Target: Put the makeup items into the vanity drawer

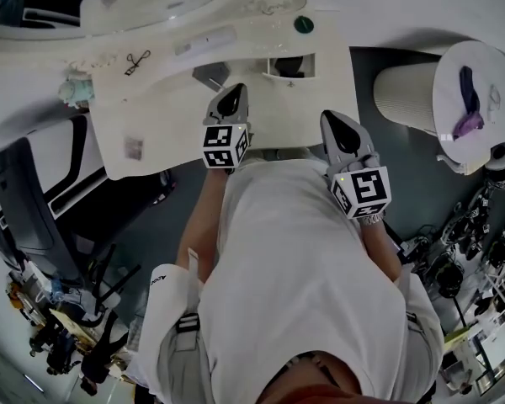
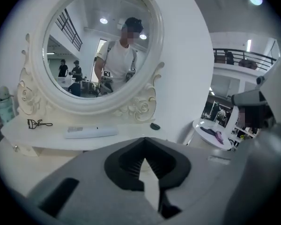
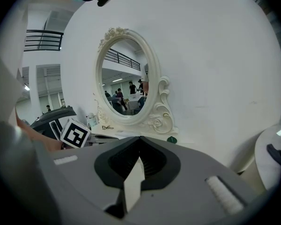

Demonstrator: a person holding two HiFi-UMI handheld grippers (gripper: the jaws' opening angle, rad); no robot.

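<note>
My left gripper [image 1: 228, 101] and right gripper [image 1: 343, 133] are both closed on nothing, over the near edge of the smooth white worktop [image 1: 151, 116]. The makeup lies along its far edge: a thin wire eyelash curler [image 1: 137, 61], a flat white bar [image 1: 204, 40] and a small round green pot [image 1: 303, 24] towards the far right corner. I worry the spindly curler could slip from the pads. A nudge could also send the pot skidding off the edge.
</note>
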